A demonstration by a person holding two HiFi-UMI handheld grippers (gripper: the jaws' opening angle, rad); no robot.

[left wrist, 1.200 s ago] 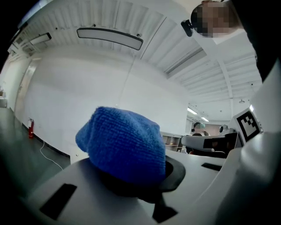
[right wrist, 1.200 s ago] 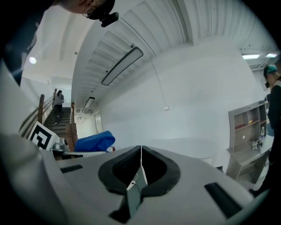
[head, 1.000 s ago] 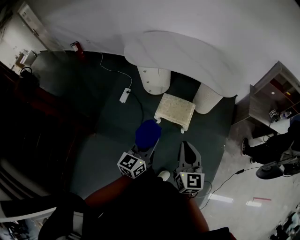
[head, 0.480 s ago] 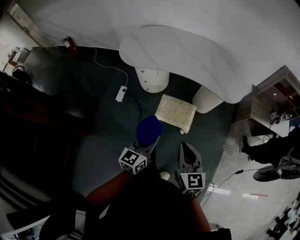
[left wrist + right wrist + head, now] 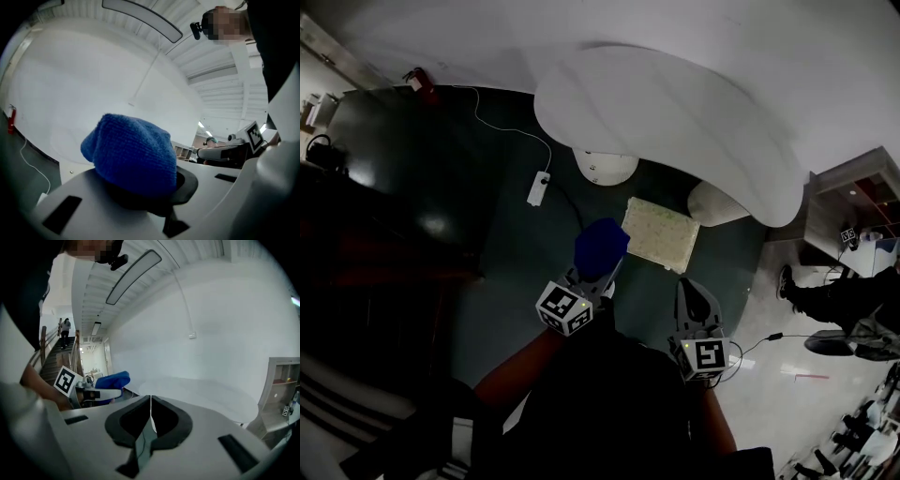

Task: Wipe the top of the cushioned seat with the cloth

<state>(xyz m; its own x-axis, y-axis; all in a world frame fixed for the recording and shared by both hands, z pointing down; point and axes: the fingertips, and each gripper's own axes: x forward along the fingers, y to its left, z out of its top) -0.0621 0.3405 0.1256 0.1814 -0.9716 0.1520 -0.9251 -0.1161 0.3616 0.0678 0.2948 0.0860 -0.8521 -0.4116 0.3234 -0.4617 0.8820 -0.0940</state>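
The cream cushioned seat [image 5: 661, 233] stands on the dark carpet under the edge of a white curved table. My left gripper [image 5: 598, 264] is shut on a blue cloth [image 5: 599, 248], which sits just left of the seat in the head view; in the left gripper view the blue cloth [image 5: 132, 152] bulges out of the closed jaws and hides the seat. My right gripper [image 5: 696, 296] hovers below the seat's near right corner, jaws pressed together and holding nothing [image 5: 150, 414]. The right gripper view also catches the cloth [image 5: 112, 379] to its left.
The white curved table [image 5: 675, 122] rests on two round pedestals [image 5: 605, 166] just behind the seat. A white power strip [image 5: 536, 188] with its cable lies on the carpet to the left. A person's legs [image 5: 816, 295] show at the far right, near wooden shelving [image 5: 853, 202].
Both grippers have moved forward toward the seat, the blue cloth closing in on its left edge. The seat now appears nearer and seen more from above.
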